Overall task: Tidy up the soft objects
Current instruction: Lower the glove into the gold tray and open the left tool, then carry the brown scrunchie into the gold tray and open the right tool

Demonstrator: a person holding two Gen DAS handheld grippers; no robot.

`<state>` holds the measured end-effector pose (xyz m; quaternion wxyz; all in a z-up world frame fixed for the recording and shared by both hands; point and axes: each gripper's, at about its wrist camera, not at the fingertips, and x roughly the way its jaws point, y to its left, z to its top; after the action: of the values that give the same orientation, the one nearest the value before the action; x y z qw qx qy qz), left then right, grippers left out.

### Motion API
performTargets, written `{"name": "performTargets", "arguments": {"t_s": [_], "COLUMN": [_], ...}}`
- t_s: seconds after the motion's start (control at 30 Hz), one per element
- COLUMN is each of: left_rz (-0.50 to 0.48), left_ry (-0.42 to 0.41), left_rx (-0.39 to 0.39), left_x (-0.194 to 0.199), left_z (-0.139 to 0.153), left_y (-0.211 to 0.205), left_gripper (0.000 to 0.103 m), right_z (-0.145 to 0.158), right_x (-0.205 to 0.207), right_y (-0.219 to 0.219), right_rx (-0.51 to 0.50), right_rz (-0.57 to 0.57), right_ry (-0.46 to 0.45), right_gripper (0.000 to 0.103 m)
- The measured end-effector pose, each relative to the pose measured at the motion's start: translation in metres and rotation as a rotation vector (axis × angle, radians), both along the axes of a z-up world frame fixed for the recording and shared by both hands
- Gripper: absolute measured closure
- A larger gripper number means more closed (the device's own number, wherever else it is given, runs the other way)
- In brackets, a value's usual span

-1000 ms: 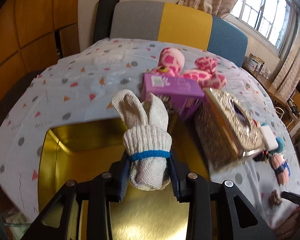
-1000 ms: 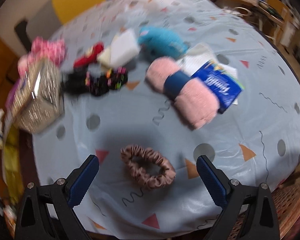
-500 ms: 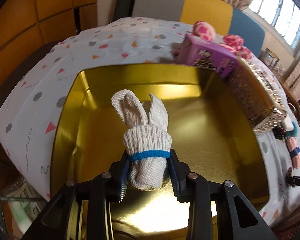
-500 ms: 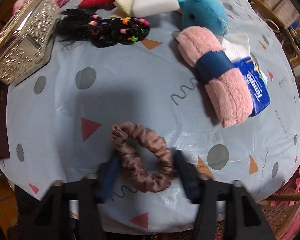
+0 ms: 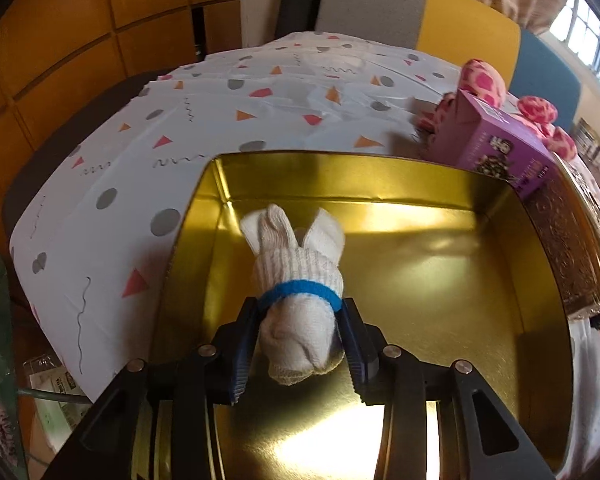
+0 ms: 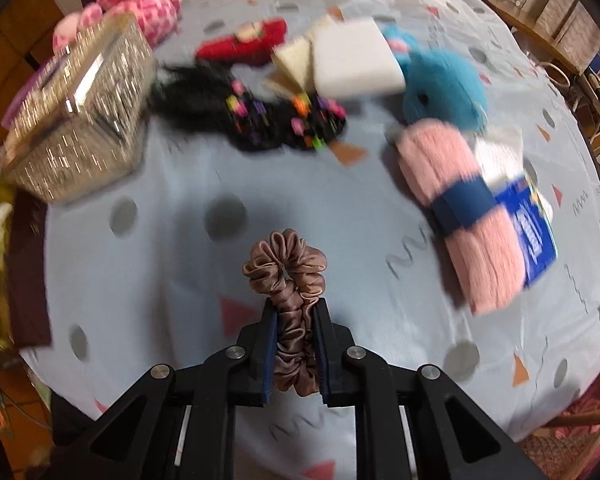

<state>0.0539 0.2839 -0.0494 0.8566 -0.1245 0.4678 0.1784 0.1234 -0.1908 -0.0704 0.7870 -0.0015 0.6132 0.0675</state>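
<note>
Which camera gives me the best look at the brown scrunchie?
The right wrist view. The scrunchie sits centre frame, in focus, squeezed flat between the pads of the right hand-held gripper, whose jaws have just closed on it. The left wrist view shows none of it, only the rolled glove over the gold tin.

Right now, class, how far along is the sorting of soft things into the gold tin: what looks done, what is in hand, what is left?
Done: nothing lies in the gold tin yet. In hand: the left hand-held gripper, its jaws just opening, has the glove bundle between them over the tin; the right hand-held gripper, jaws just closed, pinches the scrunchie. Left: the pink roll, blue plush and black hairpiece wait on the table.
</note>
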Motion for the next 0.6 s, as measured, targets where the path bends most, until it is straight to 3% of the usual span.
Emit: {"name": "performTargets", "arguments": {"t_s": [0.13, 0.37, 0.47, 0.6], "left_rz": [0.009, 0.01, 0.023, 0.038], "left_ry": [-0.033, -0.17, -0.225, -0.268], "left_rx": [0.027, 0.142, 0.181, 0.212], "left_x": [-0.008, -0.043, -0.059, -0.078], "left_z": [0.01, 0.055, 0.073, 0.092], "left_y": [0.001, -0.015, -0.021, -0.026], "left_gripper": [0.039, 0.029, 0.024, 0.022], "right_z": [0.018, 0.061, 0.088, 0.103], "right_x": [0.023, 0.088, 0.118, 0.146], "right_y": [0.013, 0.034, 0.057, 0.092], "right_rx": [0.045, 0.076, 0.069, 0.052], "right_rz": [-0.014, -0.039, -0.035, -0.005], "right_ry": [-0.076, -0.219, -0.263, -0.309], "right_gripper": [0.088, 0.088, 0.088, 0.088]}}
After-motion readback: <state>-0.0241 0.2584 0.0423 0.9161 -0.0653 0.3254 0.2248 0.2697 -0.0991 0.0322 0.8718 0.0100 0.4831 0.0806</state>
